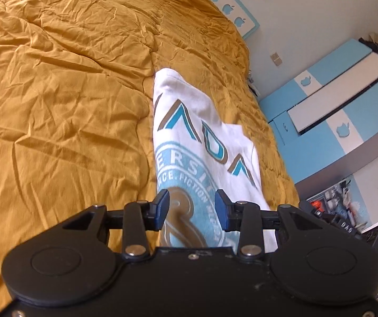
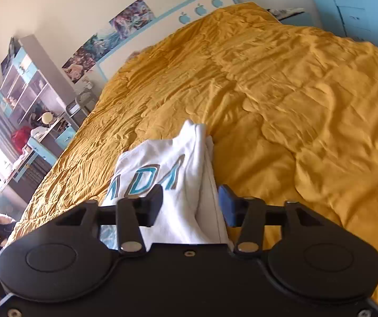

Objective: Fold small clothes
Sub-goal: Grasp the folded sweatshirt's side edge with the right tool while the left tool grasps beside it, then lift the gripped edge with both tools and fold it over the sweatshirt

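A white T-shirt with a blue and brown print lies folded into a narrow strip on the mustard-yellow bedspread. My left gripper is open just above the shirt's near end, with the print showing between its blue pads. The same shirt shows in the right wrist view, with folded layers stacked along its right edge. My right gripper is open over the shirt's near end, with cloth showing between the fingers. I cannot tell whether either gripper touches the cloth.
The bedspread is wrinkled and covers the whole bed. A blue and white wardrobe stands past the bed's right side. A headboard with apple cut-outs is at the far end. Shelves and a cluttered desk stand to the left.
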A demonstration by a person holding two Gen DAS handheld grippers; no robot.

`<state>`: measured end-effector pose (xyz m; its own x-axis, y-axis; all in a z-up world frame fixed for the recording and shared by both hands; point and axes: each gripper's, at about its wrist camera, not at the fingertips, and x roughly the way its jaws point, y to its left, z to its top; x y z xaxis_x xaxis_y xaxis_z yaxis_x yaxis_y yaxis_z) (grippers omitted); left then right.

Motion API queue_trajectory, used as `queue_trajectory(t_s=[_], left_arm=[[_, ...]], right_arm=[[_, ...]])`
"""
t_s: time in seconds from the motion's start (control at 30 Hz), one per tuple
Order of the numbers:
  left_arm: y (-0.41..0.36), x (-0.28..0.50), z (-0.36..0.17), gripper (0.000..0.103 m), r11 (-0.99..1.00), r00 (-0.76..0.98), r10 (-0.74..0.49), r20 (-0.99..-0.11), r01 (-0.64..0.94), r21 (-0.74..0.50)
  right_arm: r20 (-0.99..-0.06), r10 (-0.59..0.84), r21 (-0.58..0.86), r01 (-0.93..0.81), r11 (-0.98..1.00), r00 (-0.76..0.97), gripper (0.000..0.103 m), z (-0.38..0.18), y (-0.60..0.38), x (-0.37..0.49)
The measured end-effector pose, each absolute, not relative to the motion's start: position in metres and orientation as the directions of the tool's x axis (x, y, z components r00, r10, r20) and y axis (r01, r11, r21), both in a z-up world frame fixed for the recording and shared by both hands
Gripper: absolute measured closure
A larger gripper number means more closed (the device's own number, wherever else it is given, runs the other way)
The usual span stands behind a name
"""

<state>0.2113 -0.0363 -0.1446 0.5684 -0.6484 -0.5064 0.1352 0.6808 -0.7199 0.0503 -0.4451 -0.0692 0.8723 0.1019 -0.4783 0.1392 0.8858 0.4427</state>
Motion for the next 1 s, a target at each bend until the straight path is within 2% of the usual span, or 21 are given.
queue_trajectory(t_s=[0.07,0.17,0.27,0.37,0.53,0.67,0.83,1.0], left_arm=[[-0.030,0.233,-0.151,0.063,0.641,0.567,-0.665,-0.486,0.099,-0.761],[-0.023,0.267,-0.161,0.061,0.612,0.545,-0.685,-0.483,0.073,-0.787],[-0.019,0.299,-0.177,0.060,0.578,0.514,-0.710,-0.482,0.034,-0.815],[-0.022,0.323,-0.196,0.059,0.543,0.470,-0.736,-0.487,-0.019,-0.840],[-0.036,0.339,-0.201,0.059,0.539,0.454,-0.751,-0.479,0.005,-0.842],[-0.056,0.351,-0.195,0.056,0.578,0.441,-0.742,-0.504,0.041,-0.815],[-0.073,0.368,-0.195,0.052,0.595,0.425,-0.744,-0.515,0.071,-0.800],[-0.077,0.380,-0.202,0.051,0.576,0.410,-0.761,-0.503,0.069,-0.815]], right_arm=[[-0.503,0.135,0.440,0.119,0.890,0.853,0.048,-0.072,-0.454,0.075],[-0.549,0.238,0.549,0.131,0.826,0.801,0.048,-0.087,-0.474,0.093],[-0.549,0.342,0.629,0.107,0.770,0.762,0.044,-0.102,-0.485,0.091],[-0.571,0.355,0.634,0.124,0.763,0.740,0.044,-0.116,-0.493,0.091],[-0.480,0.530,0.777,0.058,0.627,0.699,0.041,-0.137,-0.507,0.106],[-0.450,0.629,0.817,0.007,0.577,0.634,0.036,-0.144,-0.495,0.125],[-0.464,0.656,0.808,-0.019,0.589,0.595,0.030,-0.145,-0.479,0.138],[-0.456,0.669,0.821,-0.011,0.570,0.587,0.030,-0.150,-0.480,0.141]])
